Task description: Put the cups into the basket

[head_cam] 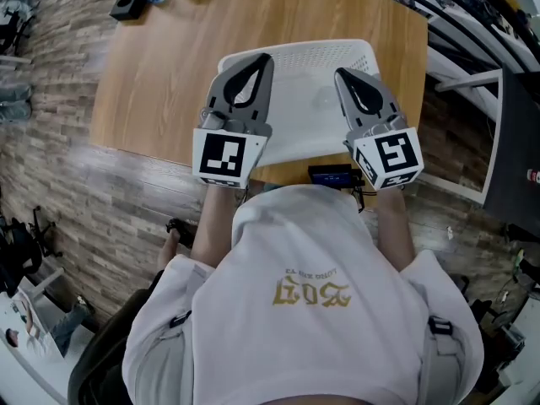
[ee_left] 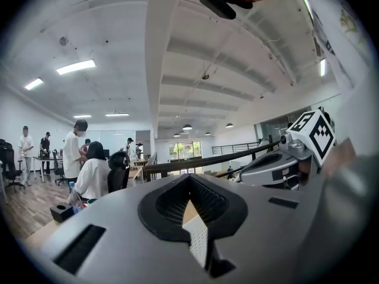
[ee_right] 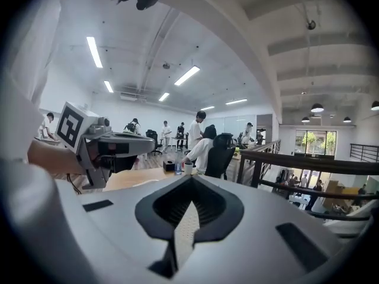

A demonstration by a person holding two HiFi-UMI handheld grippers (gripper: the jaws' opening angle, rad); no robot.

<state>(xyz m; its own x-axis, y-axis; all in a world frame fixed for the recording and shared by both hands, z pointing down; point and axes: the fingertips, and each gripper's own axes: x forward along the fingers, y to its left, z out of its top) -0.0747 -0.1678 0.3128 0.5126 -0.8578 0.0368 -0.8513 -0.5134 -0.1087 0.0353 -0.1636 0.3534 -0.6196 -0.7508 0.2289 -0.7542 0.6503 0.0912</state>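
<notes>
Wearing white shirt (head_cam: 304, 310), facing wooden table (head_cam: 143, 83). Holding left gripper (head_cam: 265, 58) and right gripper (head_cam: 341, 73) above white basket (head_cam: 304, 99) at near table edge, with jaws of each pressed together, gripping nothing. Noting white cup (ee_right: 188, 168) sitting at far table end beside black box (head_cam: 126, 7), well apart from basket

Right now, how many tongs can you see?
2. The left tongs hover over the left side of the white basket, the right tongs over its right side. Both are shut and empty.
</notes>
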